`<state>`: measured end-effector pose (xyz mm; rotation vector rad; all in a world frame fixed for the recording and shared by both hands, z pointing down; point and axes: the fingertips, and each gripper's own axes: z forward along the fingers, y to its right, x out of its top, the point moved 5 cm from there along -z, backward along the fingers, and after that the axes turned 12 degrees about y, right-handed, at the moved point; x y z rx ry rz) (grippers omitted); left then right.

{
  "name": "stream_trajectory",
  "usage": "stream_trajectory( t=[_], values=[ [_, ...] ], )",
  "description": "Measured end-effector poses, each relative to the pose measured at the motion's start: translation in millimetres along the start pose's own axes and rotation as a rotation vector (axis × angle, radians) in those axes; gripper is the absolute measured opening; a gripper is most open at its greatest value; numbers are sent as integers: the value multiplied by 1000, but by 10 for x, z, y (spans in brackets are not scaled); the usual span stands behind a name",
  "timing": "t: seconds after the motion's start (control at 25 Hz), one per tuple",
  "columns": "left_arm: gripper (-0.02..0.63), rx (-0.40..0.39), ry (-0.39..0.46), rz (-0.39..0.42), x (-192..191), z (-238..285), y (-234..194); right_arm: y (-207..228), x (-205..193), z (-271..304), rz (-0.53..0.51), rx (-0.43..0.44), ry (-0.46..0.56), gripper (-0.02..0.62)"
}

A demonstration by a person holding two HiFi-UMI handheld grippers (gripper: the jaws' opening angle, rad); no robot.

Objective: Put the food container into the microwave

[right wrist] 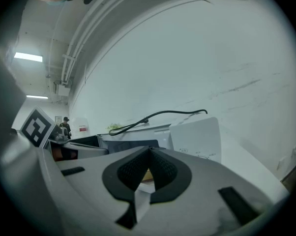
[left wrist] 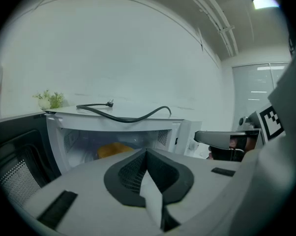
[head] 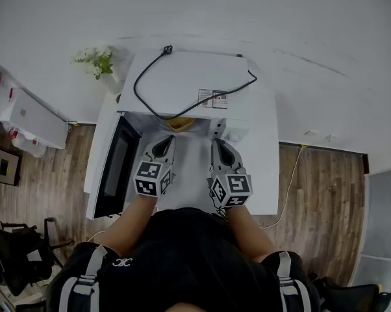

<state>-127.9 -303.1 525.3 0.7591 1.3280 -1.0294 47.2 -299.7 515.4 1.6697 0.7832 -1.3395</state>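
Observation:
A white microwave stands on a white table, its dark-windowed door swung open to the left. The food container, yellow-orange, sits just inside the cavity mouth; in the left gripper view the container rests on the cavity floor. My left gripper and right gripper hover side by side in front of the opening, both shut with nothing held. The left gripper points into the cavity. The right gripper points at the microwave's right front panel.
A black power cord lies looped on the microwave top. A small flower plant stands at the back left. White boxes and a black chair are on the left, and a thin cable runs across the wooden floor on the right.

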Motion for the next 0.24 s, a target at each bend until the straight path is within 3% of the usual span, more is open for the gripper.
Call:
stream_trajectory(
  t=[0.24],
  values=[
    [2, 4, 11, -1, 19, -35, 12, -50, -24, -4, -1, 18, -12, -5]
  ],
)
